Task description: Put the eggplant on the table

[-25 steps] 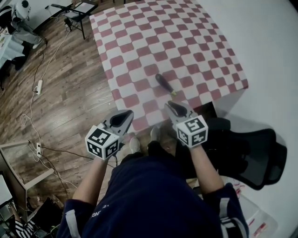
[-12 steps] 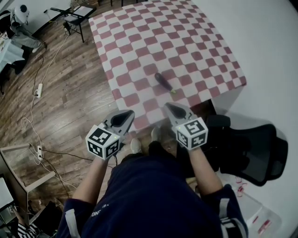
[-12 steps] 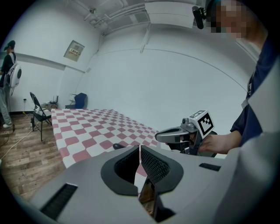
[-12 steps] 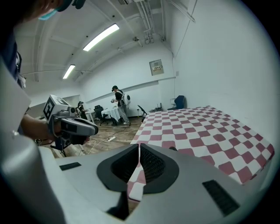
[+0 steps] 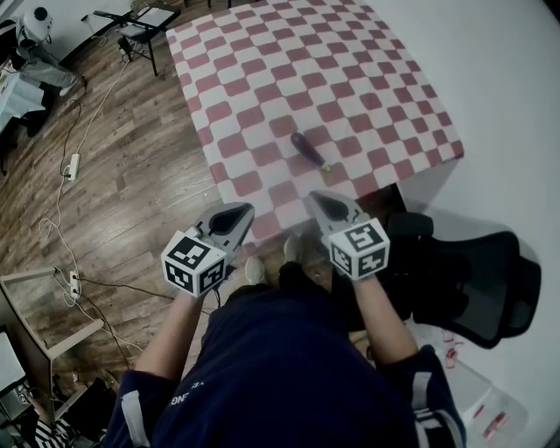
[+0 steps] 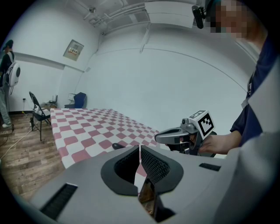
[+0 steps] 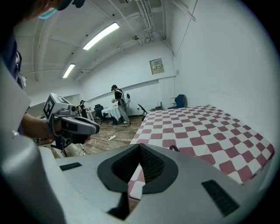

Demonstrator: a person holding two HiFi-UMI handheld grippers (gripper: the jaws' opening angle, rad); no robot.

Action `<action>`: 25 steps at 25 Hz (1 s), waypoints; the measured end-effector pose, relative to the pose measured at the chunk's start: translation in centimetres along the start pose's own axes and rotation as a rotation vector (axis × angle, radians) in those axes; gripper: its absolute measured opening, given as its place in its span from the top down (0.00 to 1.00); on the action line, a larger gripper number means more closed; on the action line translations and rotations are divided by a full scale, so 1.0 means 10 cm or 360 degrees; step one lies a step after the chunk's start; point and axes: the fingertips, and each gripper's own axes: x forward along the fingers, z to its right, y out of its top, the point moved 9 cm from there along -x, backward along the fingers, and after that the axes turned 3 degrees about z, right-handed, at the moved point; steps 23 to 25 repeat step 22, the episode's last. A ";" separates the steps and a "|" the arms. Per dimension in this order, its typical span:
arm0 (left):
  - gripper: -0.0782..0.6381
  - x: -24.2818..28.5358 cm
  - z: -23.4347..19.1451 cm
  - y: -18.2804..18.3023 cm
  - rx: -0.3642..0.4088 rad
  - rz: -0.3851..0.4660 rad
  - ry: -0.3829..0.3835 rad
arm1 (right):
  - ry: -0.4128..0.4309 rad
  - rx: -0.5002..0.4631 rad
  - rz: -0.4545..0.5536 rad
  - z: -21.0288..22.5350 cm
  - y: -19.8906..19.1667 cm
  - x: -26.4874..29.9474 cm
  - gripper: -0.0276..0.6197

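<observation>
A dark purple eggplant (image 5: 308,150) with a green stem lies on the red-and-white checked table (image 5: 350,79), near its front edge. It shows small past the jaws in the left gripper view (image 6: 117,146) and the right gripper view (image 7: 174,148). My left gripper (image 5: 234,213) hangs off the table's near left corner, shut and empty. My right gripper (image 5: 317,199) is just short of the front edge, a little below the eggplant in the head view. Its jaws are closing the last bit and meet (image 7: 140,148) with nothing between them. Neither gripper touches the eggplant.
A black office chair (image 5: 472,289) stands at my right. Wooden floor with cables and a power strip (image 5: 73,163) lies left of the table. A folding chair (image 5: 140,26) stands at the table's far left corner. A white wall borders the table's right side.
The right gripper's jaws have come together. Both hands have stayed almost in place. The eggplant has not moved on the cloth.
</observation>
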 end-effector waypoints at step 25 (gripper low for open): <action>0.84 0.12 0.00 0.01 -0.0010 -0.0009 -0.0008 | 0.0015 0.0003 -0.0046 0.11 -0.05 0.04 0.93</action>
